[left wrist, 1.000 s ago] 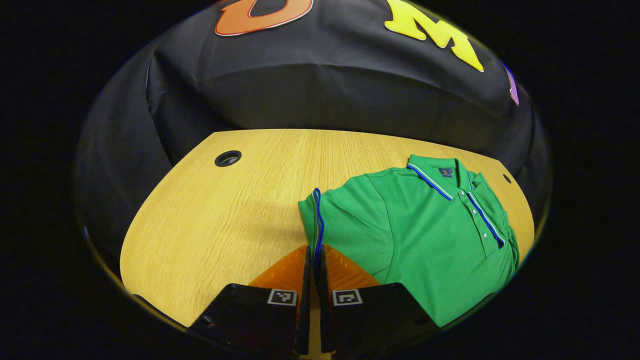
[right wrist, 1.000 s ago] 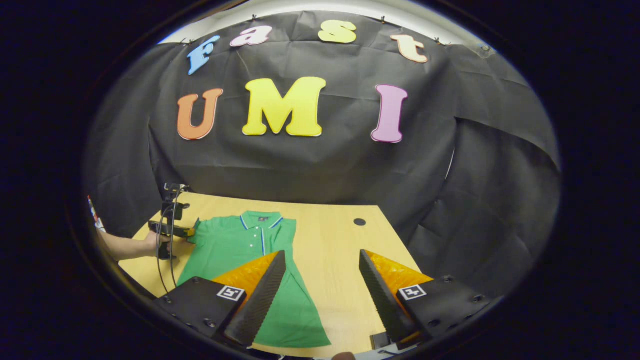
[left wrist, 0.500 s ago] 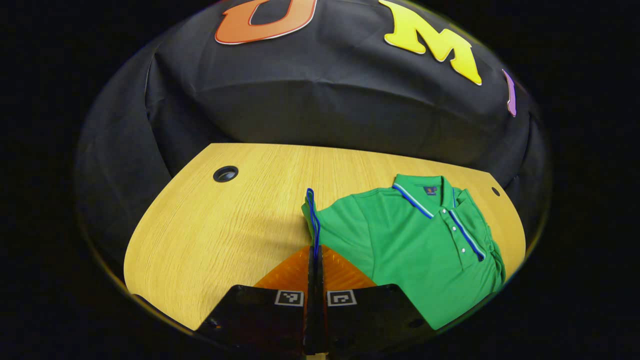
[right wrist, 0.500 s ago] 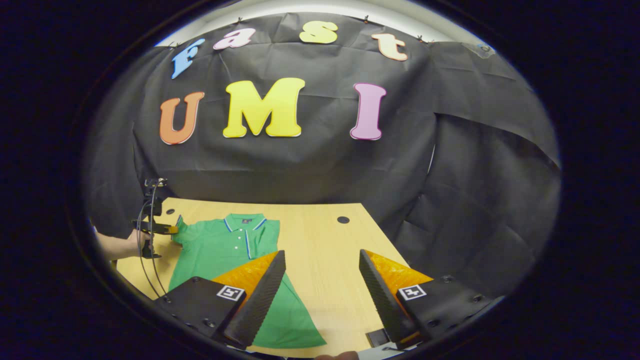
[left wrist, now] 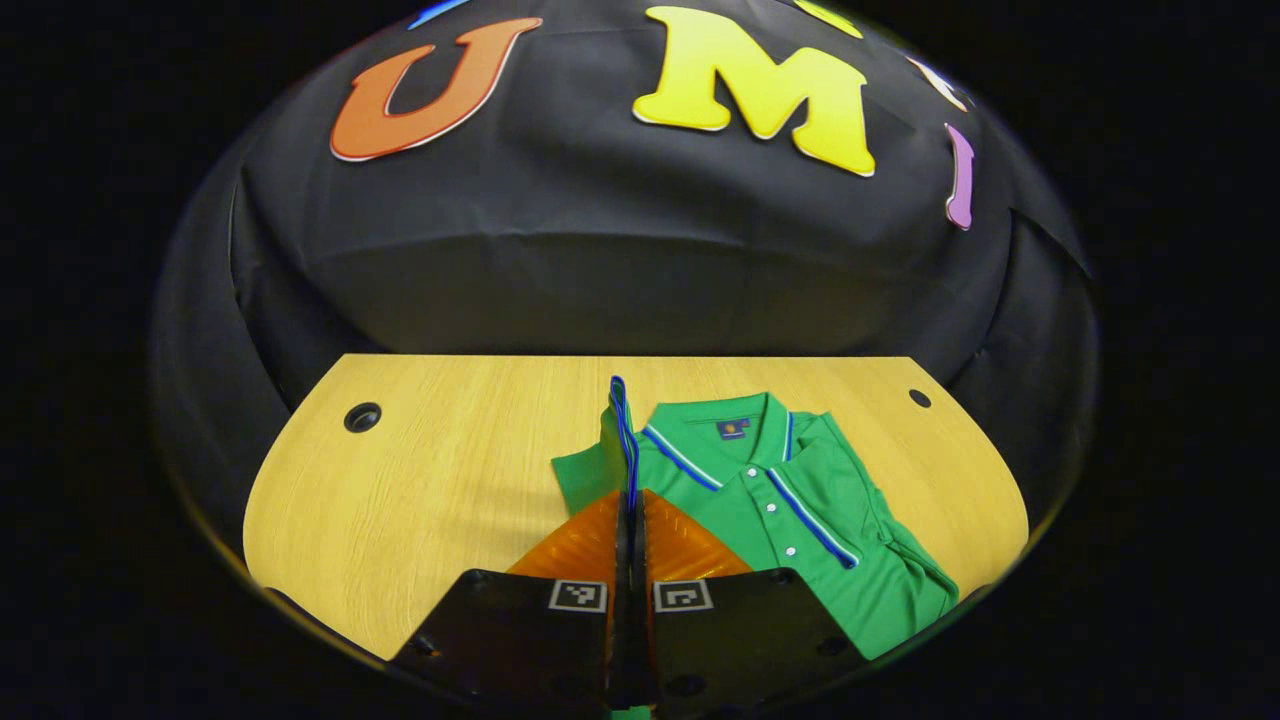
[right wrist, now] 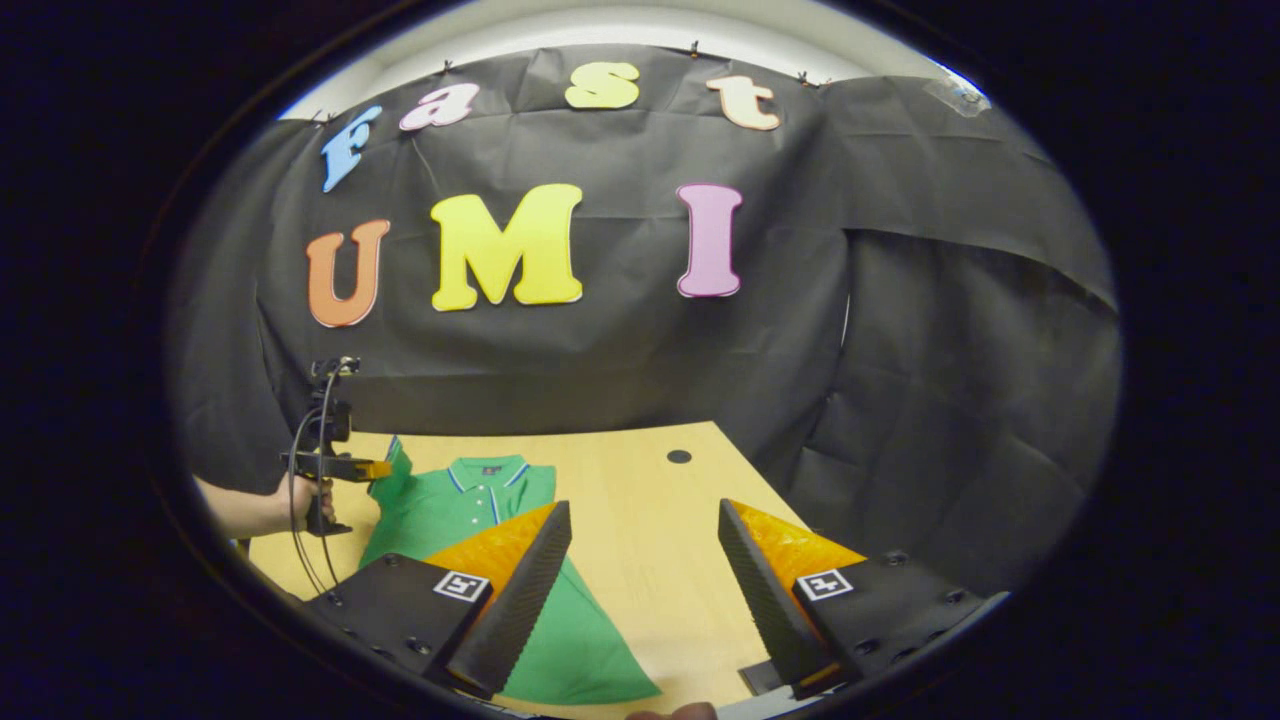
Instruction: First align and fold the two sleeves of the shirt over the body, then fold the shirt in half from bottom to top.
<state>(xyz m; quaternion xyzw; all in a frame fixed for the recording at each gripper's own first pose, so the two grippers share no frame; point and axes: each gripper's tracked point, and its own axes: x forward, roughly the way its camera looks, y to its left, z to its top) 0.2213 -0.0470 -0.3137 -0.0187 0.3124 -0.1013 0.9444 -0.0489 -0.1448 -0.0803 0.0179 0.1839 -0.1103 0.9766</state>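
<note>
A green polo shirt (left wrist: 800,510) with blue and white trim lies collar-far on the wooden table (left wrist: 440,480). My left gripper (left wrist: 630,500) is shut on the shirt's left sleeve (left wrist: 618,425), whose blue-edged cuff stands up between the fingers, lifted off the table. In the right gripper view the same shirt (right wrist: 470,500) lies at the left, with the left gripper (right wrist: 375,468) and a hand (right wrist: 300,497) holding the raised sleeve at its shoulder. My right gripper (right wrist: 640,545) hangs open above the table to the right of the shirt's lower body, nothing between its fingers.
The table has a round cable hole at its far left (left wrist: 362,416) and another at its far right (left wrist: 919,398). Black cloth hangs close behind the table. Bare tabletop (right wrist: 650,520) lies to the right of the shirt.
The left gripper has lifted the sleeve and carried it inward over the shirt, its view swinging toward the collar. The right gripper stays open, barely moved.
</note>
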